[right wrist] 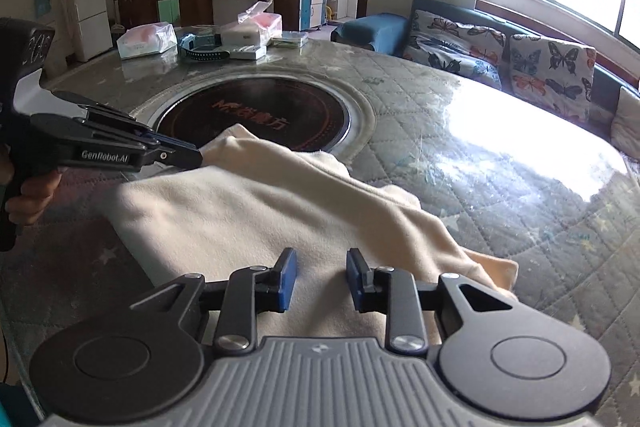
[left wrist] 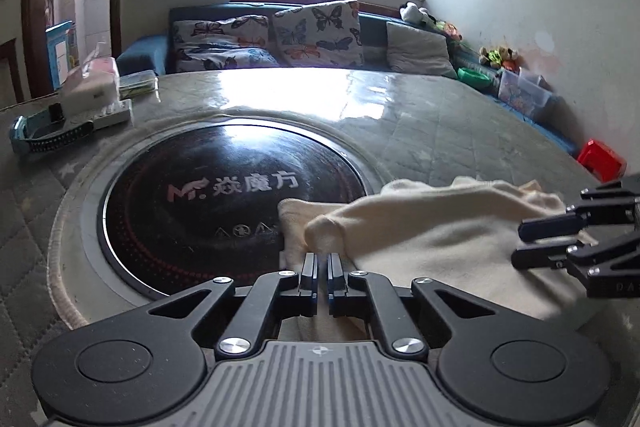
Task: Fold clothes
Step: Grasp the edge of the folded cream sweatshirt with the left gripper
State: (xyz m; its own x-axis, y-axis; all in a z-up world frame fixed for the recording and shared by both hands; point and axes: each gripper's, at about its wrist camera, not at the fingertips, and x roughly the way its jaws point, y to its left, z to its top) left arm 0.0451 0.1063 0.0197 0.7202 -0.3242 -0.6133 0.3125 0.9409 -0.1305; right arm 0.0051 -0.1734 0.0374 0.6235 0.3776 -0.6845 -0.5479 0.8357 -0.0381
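A cream garment (left wrist: 448,239) lies on the round table, partly folded, with a sleeve laid across its body (right wrist: 280,203). My left gripper (left wrist: 323,259) is shut on the end of that sleeve, held just over the black hotplate's edge; it also shows in the right wrist view (right wrist: 196,157) pinching the sleeve tip. My right gripper (right wrist: 321,279) is open and empty, hovering over the near part of the garment. In the left wrist view it (left wrist: 520,243) comes in from the right with its fingers apart above the cloth.
A black round hotplate (left wrist: 224,195) sits in the table's middle. A watch strap (left wrist: 52,139), white boxes (right wrist: 248,35) and a tissue pack (right wrist: 146,41) lie at the far side. The quilted table cover (right wrist: 500,187) is glossy. A sofa with butterfly cushions (left wrist: 316,31) stands behind.
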